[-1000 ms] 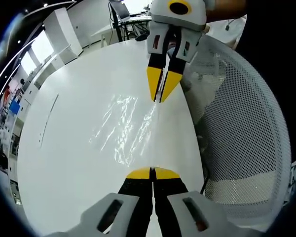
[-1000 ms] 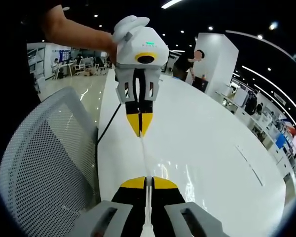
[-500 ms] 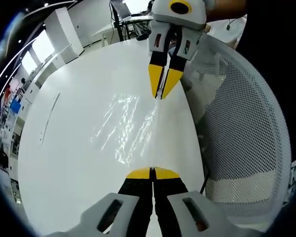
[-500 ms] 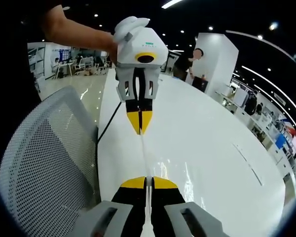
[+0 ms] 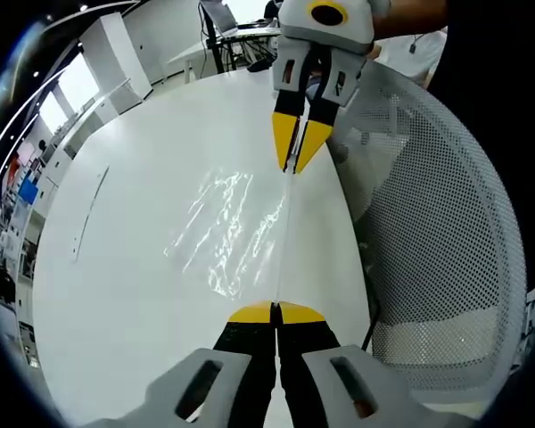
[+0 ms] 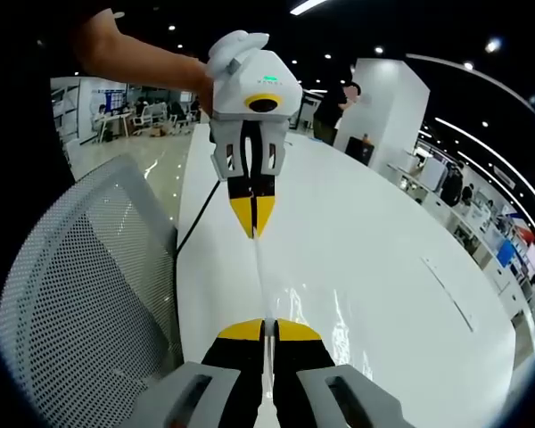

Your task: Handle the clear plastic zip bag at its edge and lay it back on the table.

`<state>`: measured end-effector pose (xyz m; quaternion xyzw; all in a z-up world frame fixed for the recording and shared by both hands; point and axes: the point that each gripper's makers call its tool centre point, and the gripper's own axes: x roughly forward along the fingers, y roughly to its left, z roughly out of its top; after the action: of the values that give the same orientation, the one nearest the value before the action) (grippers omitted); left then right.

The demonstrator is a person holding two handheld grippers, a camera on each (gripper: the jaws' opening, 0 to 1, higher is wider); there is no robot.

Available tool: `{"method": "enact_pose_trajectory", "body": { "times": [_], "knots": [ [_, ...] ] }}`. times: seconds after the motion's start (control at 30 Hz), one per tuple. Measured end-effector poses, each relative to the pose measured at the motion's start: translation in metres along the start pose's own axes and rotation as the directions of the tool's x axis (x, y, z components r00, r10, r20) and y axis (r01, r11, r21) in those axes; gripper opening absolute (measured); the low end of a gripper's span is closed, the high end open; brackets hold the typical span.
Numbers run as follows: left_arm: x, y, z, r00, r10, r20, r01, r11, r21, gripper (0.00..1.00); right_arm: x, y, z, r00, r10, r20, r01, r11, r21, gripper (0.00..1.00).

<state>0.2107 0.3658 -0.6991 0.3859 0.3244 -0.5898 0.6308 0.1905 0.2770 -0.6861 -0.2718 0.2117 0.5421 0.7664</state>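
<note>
The clear plastic zip bag (image 5: 227, 232) hangs stretched over the white table (image 5: 134, 160), glinting in the light. My left gripper (image 5: 276, 312) is shut on its near edge. In the left gripper view, the right gripper (image 5: 294, 167) comes in from the top, a hand on it, shut on the far end of the same edge. In the right gripper view, my right gripper (image 6: 264, 328) pinches the bag's edge (image 6: 260, 281), which runs as a taut thin line up to the left gripper (image 6: 254, 234), also shut on it.
A white mesh chair (image 5: 437, 223) stands tight against the table's edge, seen as well in the right gripper view (image 6: 80, 267). A thin dark slot (image 5: 87, 214) marks the tabletop. A person (image 6: 334, 111) stands far off by a white pillar.
The two grippers have drawn slightly farther apart, and the bag's edge between them looks straighter and tauter.
</note>
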Motion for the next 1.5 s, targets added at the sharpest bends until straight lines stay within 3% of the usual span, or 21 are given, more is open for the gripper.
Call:
{"method": "enact_pose_trajectory", "body": {
  "times": [1.5],
  "knots": [
    [-0.002, 0.0009, 0.0047, 1.0, 0.003, 0.017, -0.003, 1.0, -0.005, 0.0, -0.0099, -0.0014, -0.0077, 1.0, -0.023, 0.002, 0.023, 1.0, 0.021, 0.0]
  ]
}}
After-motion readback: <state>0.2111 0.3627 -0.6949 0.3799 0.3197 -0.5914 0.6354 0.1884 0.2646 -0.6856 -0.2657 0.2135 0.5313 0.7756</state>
